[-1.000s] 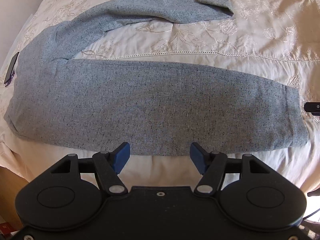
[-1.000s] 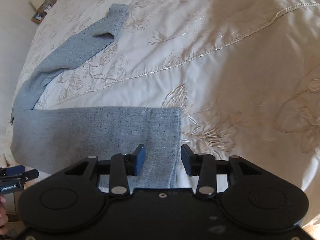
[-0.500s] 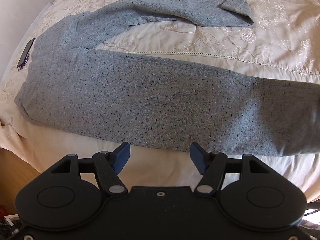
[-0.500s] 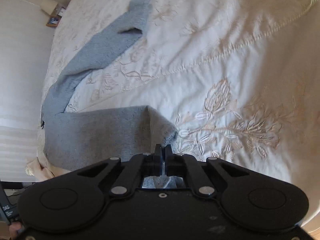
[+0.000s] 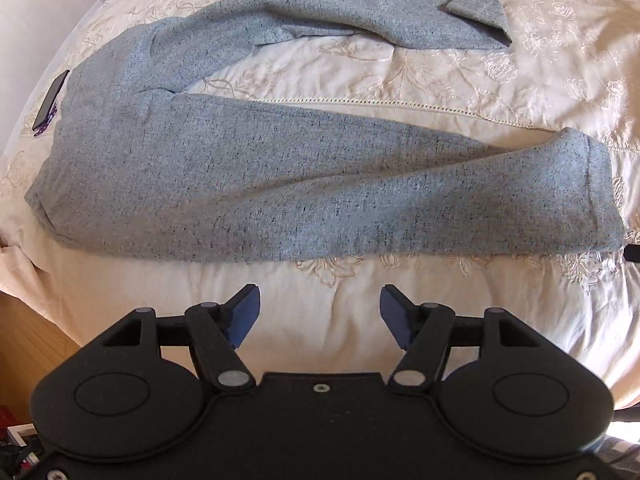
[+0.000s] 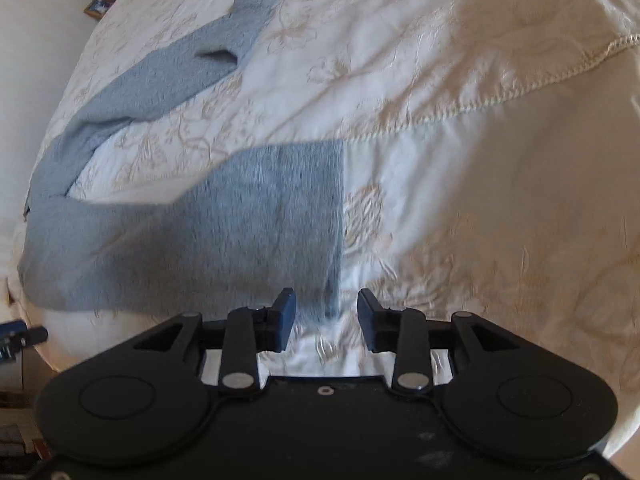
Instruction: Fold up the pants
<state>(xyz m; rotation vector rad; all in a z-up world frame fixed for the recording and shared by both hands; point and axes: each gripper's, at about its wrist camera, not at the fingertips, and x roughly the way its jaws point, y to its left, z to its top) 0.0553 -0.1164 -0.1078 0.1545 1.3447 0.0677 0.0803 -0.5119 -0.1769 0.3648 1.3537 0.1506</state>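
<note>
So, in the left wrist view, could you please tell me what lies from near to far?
Left hand-held gripper → bare bedspread → near trouser leg → stitched seam in the bedspread → far trouser leg.

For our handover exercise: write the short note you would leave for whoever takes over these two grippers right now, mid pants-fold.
Left gripper: open, empty, hovering short of the near leg.
Right gripper: open, with the near leg's cuff just ahead of its fingers; nothing gripped.
Grey pants lie spread on the cream bedspread, waist to the left, legs apart; the far leg's cuff is flipped over. A phone lies by the waist.
Done: no fold visible.
Left: bring the legs together, then fold lengthwise.
</note>
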